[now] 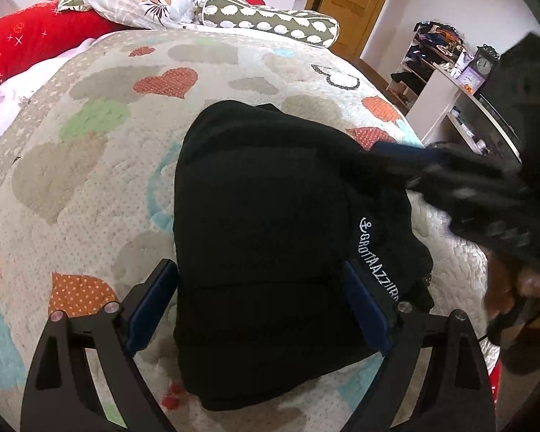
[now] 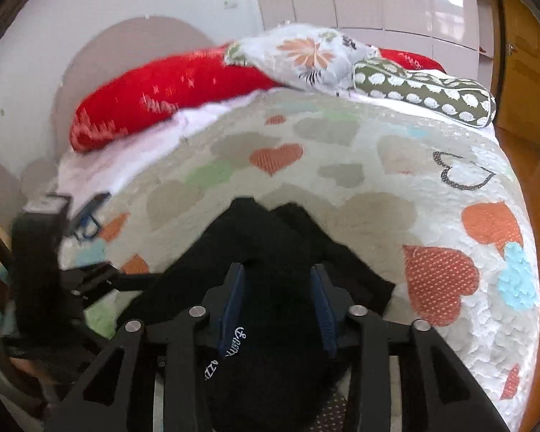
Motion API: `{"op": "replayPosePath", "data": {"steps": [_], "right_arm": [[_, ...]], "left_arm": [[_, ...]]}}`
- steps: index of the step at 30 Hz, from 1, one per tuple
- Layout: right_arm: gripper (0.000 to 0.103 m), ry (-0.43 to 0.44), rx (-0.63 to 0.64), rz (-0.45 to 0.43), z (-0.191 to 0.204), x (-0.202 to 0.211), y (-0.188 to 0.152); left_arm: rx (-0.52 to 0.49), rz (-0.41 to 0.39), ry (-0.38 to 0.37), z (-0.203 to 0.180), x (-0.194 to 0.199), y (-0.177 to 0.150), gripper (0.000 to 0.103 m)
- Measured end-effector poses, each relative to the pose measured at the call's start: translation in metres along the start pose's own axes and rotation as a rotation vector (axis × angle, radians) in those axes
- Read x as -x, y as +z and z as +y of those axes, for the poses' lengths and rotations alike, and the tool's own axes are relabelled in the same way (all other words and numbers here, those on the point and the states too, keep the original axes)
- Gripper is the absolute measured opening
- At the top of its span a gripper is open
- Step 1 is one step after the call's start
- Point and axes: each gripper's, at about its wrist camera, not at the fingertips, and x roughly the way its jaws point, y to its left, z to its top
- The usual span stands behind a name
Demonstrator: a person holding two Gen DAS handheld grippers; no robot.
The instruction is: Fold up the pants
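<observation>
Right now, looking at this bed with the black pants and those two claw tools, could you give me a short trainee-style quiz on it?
1. True or false: the pants lie on a bare wooden floor.
2. Which gripper stands wider: A, the left gripper, or B, the right gripper?
3. Fill in: the quilt under the pants is patterned with ____.

Key
1. False: they lie on the quilt on the bed.
2. A: its fingers straddle the folded pants without pressing them; the right gripper's stand closer together over the cloth.
3. Hearts.
</observation>
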Motion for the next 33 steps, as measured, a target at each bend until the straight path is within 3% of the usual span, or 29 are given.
{"op": "replayPosePath", "data": {"steps": [4, 9, 11, 18, 22, 26, 31, 33], "right_arm": [[0.035, -0.048, -0.042, 0.029, -0.009, -0.022, -0.011], [0.034, 0.016, -0.167, 0.015, -0.03, -0.028, -0.018], [0.04, -0.002, -0.152, 0.017, -0.025, -0.019, -0.019], [0.041, -0.023, -0.072, -0.002, -0.001, 0.029, -0.041], [0.042, -0.027, -0.07, 0.044, 0.004, 0.019, -0.06], [0.052, -0.033, -0.116, 0.059, 0.0, 0.009, -0.08], [0.054, 0.003, -0.161, 0.035, -0.009, 0.023, -0.076], [0.063, 0.016, -0.207, 0.008, -0.018, 0.031, -0.074]], "left_arm": [[0.001, 0.003, 0.004, 0.0, -0.002, -0.001, 0.092], [0.006, 0.006, 0.008, 0.0, -0.003, -0.002, 0.092], [-0.002, -0.003, 0.017, -0.001, 0.002, -0.002, 0.091], [-0.005, -0.06, 0.029, 0.004, 0.03, -0.004, 0.091], [0.0, -0.026, 0.049, 0.005, 0.018, -0.009, 0.092], [0.033, 0.014, 0.011, 0.006, 0.005, -0.017, 0.092], [0.015, -0.023, 0.043, 0.005, 0.02, -0.011, 0.092], [0.01, -0.042, 0.056, 0.007, 0.027, -0.008, 0.092]]}}
